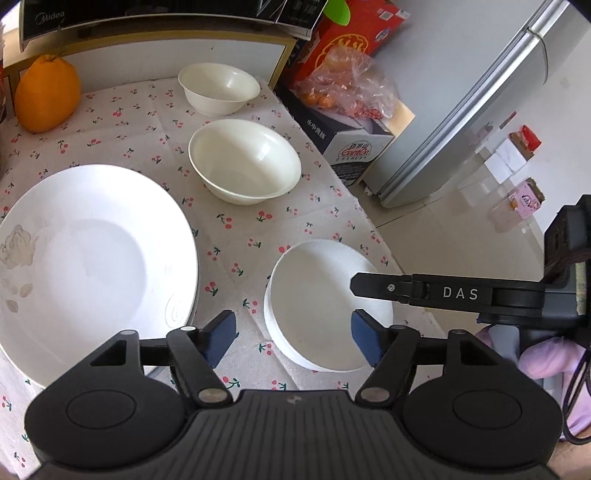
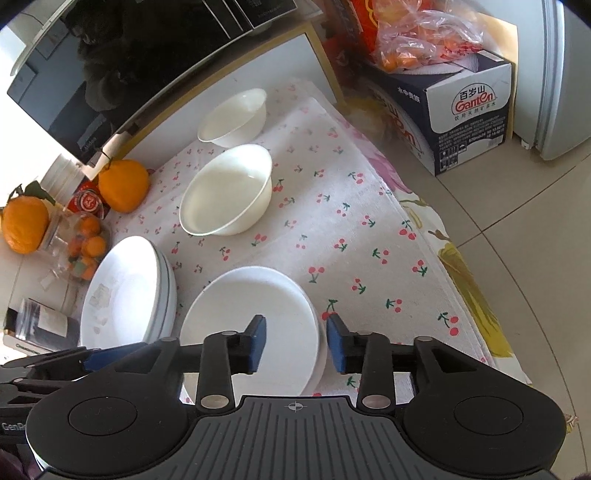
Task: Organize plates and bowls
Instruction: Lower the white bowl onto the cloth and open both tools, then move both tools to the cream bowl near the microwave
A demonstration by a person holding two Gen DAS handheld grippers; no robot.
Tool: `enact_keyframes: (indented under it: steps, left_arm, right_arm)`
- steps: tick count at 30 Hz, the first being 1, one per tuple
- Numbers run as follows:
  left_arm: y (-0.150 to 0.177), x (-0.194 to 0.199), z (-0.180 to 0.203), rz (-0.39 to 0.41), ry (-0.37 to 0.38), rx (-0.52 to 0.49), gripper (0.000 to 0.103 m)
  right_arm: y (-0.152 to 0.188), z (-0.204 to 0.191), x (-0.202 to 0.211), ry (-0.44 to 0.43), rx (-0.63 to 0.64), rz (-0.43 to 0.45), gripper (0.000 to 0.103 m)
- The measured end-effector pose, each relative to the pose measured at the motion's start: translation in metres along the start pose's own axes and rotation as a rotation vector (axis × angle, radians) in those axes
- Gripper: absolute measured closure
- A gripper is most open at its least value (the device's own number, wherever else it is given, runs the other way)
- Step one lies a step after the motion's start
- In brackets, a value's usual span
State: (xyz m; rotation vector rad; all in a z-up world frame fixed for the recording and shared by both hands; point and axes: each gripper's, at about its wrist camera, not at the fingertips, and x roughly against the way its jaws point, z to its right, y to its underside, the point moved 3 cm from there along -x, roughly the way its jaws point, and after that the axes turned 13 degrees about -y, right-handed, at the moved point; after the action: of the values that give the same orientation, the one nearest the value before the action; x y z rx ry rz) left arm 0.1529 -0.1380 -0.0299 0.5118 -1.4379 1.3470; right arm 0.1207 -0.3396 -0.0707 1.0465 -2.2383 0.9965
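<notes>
On the cherry-print cloth (image 1: 236, 240) stand a stack of large white plates (image 1: 92, 266) (image 2: 125, 291), a stack of small white plates (image 1: 325, 302) (image 2: 251, 325) and two cream bowls, one near (image 1: 243, 158) (image 2: 229, 192) and one far (image 1: 218, 86) (image 2: 234, 116). My left gripper (image 1: 293, 338) is open, and the small stack's left rim lies in the gap between its blue pads (image 1: 221, 338). My right gripper (image 2: 297, 343) is open too, astride the same stack's right rim with neither pad pressing on it. One right finger (image 1: 406, 290) reaches over the stack.
An orange fruit (image 1: 48, 96) (image 2: 123, 184) sits at the back by a black oven (image 1: 147, 14). A jar of small oranges (image 2: 83, 243) stands beside the large plates. Off the table's right edge are a water carton (image 2: 469, 118), a bag of fruit (image 1: 347, 88) and a fridge (image 1: 480, 110).
</notes>
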Motion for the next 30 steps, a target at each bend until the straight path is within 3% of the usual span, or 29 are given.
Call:
enact_keyframes:
  steps: [7,17,23,30]
  left_arm:
    - [-0.008,0.006,-0.001,0.007,0.025,0.007,0.026]
    - [-0.028,0.019,-0.011,0.075,0.026,0.054,0.002]
    - [-0.045,0.023,-0.018,0.157,-0.060,0.063,0.001]
    - [-0.060,0.005,-0.030,0.202,-0.163,0.050,0.001]
  right_arm:
    - [-0.009,0.001,0.005,-0.010,-0.024,0.023,0.045]
    - [-0.029,-0.001,0.015,-0.027,-0.038,0.087,0.023]
    - [-0.039,-0.002,0.015,-0.037,-0.043,0.127,0.015]
    - [-0.050,-0.004,0.005,-0.041,-0.039,0.151,0.014]
